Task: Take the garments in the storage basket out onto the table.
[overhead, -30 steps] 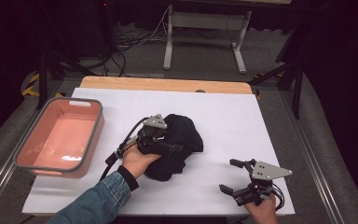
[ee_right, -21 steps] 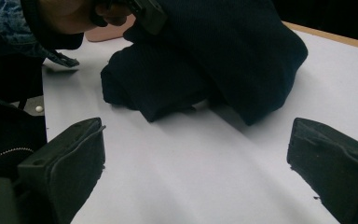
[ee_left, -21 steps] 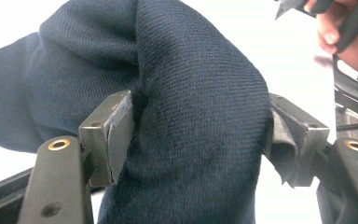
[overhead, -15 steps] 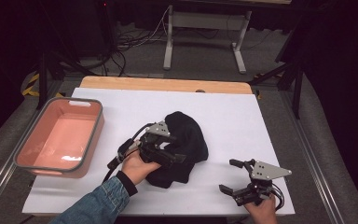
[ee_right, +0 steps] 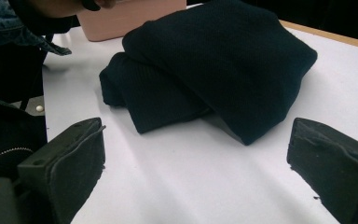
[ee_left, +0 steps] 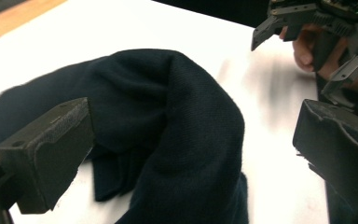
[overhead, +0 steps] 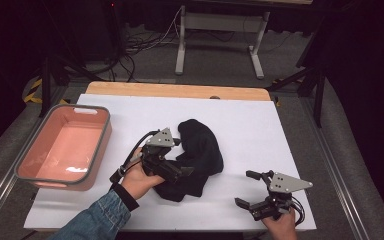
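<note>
Sitting at the desk's left is a pink bin [overhead: 62,147]; mid-desk, the left gripper [ee_left: 186,149], fingers spread, straddles the dark cloth [overhead: 197,155], seemingly about to clamp. Near right, the right gripper [overhead: 252,192] waits released.

I see one black knitted cloth [overhead: 200,155] lying crumpled near the middle of the white table top [overhead: 260,130]. It is folded over on itself in thick, soft layers, with a rounded hump at its far end and a flatter fold nearer me. It is well apart from the pink tub [overhead: 62,147] at the table's left.
</note>
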